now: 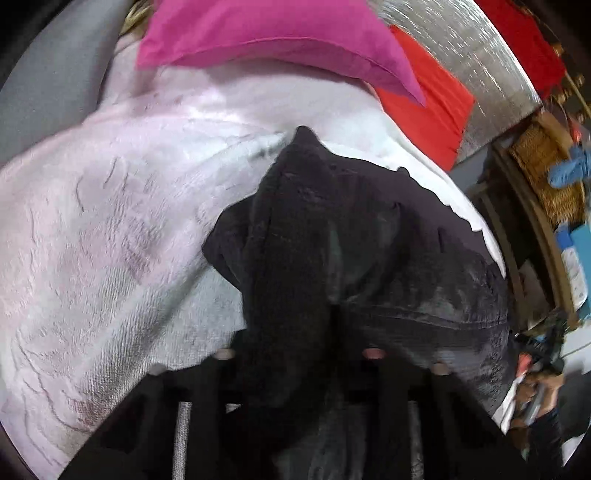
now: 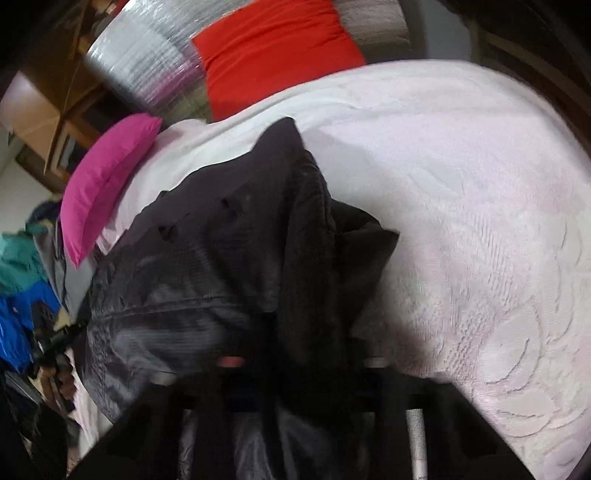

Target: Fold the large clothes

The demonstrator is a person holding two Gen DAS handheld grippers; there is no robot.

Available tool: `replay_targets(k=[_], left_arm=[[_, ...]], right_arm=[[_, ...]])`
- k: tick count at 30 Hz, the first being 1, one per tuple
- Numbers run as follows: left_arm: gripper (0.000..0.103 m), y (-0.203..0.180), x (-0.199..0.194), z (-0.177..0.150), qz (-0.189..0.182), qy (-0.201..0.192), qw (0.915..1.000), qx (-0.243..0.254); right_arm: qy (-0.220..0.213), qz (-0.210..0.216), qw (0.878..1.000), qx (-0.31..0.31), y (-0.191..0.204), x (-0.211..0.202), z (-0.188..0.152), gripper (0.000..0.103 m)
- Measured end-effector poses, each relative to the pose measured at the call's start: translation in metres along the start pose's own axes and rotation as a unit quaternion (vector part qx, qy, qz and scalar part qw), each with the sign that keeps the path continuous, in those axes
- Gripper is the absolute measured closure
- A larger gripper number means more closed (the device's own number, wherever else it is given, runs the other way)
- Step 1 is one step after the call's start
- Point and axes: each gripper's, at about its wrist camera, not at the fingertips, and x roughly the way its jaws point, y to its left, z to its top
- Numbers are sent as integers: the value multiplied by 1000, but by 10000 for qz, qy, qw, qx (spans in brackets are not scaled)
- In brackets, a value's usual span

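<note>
A large black garment (image 1: 332,236) lies partly on a bed with a pale pink textured cover (image 1: 110,229). My left gripper (image 1: 314,354) is shut on a bunched edge of the garment, and the cloth hides its fingertips. In the right wrist view the same black garment (image 2: 236,258) drapes over my right gripper (image 2: 291,354), which is shut on another part of its edge, lifted above the pale pink cover (image 2: 480,221). The cloth stretches between the two grippers.
A magenta pillow (image 1: 266,33) and a red pillow (image 1: 424,107) lie at the head of the bed against a silver quilted headboard (image 1: 461,55). Wooden shelves with a wicker basket (image 1: 546,173) stand to one side. A pile of blue and teal clothes (image 2: 18,288) lies beside the bed.
</note>
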Motion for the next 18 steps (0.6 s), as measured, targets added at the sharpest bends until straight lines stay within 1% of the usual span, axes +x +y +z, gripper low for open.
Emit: replay_targets(k=[1,3,5,7,9,12,14,18], left_arm=[[82,-8,-3,1,166,-33,9998,133],[85,-20,-11,3,381,-127,9987,301],[86,-32,-23,6,491,-268,9975,433],[87,-43,-39,10,508,-441,9964,524],[87,-61,-66,12,539,-701,9935,713],[88,-88,-106,8,597,-1059,9874,1009],[88,-102,-133,2,608,-1284,9833,1141],[88,-109,-176,-22,512,-1652,9772,1230]], right_arm=[[6,-84,9999,-99,6,-3,2,88],[-2,-191,9996,-230,16,-10,5,90],[-89,-176,9995,-263,24,-24,10,91],[-223,-136,9990,-372,37,-43,13,91],[-341,-123,9978,-557,53,-62,18,92],[-583,-115,9947,-834,80,-99,18,92],[-748,-87,9925,-960,92,-122,13,92],[-998,-118,9880,-1176,103,-166,-6,93]])
